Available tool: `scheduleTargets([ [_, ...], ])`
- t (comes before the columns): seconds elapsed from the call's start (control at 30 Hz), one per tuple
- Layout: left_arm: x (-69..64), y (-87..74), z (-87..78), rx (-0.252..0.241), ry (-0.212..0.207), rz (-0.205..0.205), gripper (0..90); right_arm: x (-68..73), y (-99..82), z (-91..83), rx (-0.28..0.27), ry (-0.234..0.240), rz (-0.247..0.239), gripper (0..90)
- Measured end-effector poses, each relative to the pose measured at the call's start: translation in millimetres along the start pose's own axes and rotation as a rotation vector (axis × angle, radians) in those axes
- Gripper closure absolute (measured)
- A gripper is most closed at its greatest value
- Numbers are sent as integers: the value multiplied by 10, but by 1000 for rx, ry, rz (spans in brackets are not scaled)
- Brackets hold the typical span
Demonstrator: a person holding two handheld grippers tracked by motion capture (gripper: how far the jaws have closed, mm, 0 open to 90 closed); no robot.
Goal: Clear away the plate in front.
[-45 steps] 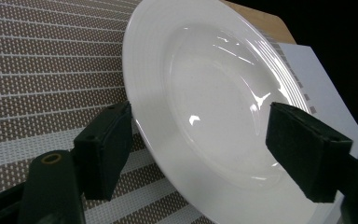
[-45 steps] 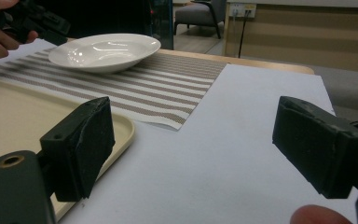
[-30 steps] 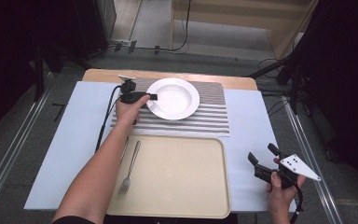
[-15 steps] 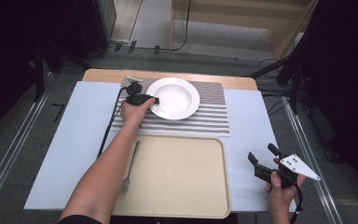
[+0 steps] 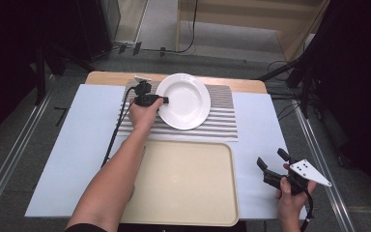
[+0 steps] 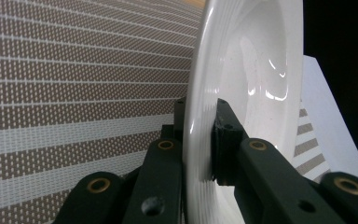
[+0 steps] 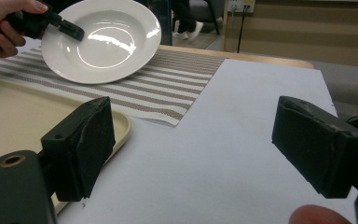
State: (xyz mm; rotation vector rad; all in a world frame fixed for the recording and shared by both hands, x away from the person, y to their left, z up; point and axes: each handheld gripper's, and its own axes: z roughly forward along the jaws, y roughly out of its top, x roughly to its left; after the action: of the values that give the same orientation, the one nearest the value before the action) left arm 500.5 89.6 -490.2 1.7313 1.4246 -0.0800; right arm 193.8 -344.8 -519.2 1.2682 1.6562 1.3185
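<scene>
At the left, the left hand-held gripper [image 5: 163,100] has just been closing and now clamps the near-left rim of the white plate [image 5: 186,99], one jaw on top of the rim and one beneath it, as the left gripper view shows. The plate sits over the striped placemat [image 5: 222,121] at the far middle of the table [image 5: 77,145]; in the right gripper view its gripped edge looks tilted up off the mat. Below it lies the beige tray [image 5: 183,183], bare where it shows, with the person's forearm crossing its left edge. At the far right, the right hand-held gripper [image 5: 272,163] hovers over the table's corner with its jaws spread and nothing between them.

My judgement of the risks: the grip is on one narrow stretch of a smooth, glazed rim, so the plate could pivot or slip out under its own weight as it is lifted, and knock the tray's raised lip on the way over. The mat could also drag along if the far edge scrapes it.

Count: one plate, one placemat, one tray, two hand-held grippers.
</scene>
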Motion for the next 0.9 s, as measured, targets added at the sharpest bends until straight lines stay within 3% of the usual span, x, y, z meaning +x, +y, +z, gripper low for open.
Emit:
scheduleTargets([
  [0.07, -18, 2, 0, -2, 11, -9, 816, 0, 2, -4, -1, -2, 3, 141],
  [0.3, 70, -21, 2, -8, -12, -75, 817, -13, 3, -8, -5, -1, 3, 141],
  [0.4, 67, -18, -17, -7, -11, -62, 817, -16, 3, -9, -7, -1, -1, 141],
  [0.57, 84, -22, -50, -7, -47, -36, 817, -7, 6, -5, -9, 1, -5, 140],
  [0.9, 70, -14, -153, -10, -88, -47, 817, -2, 3, 0, -7, 3, -5, 140],
])
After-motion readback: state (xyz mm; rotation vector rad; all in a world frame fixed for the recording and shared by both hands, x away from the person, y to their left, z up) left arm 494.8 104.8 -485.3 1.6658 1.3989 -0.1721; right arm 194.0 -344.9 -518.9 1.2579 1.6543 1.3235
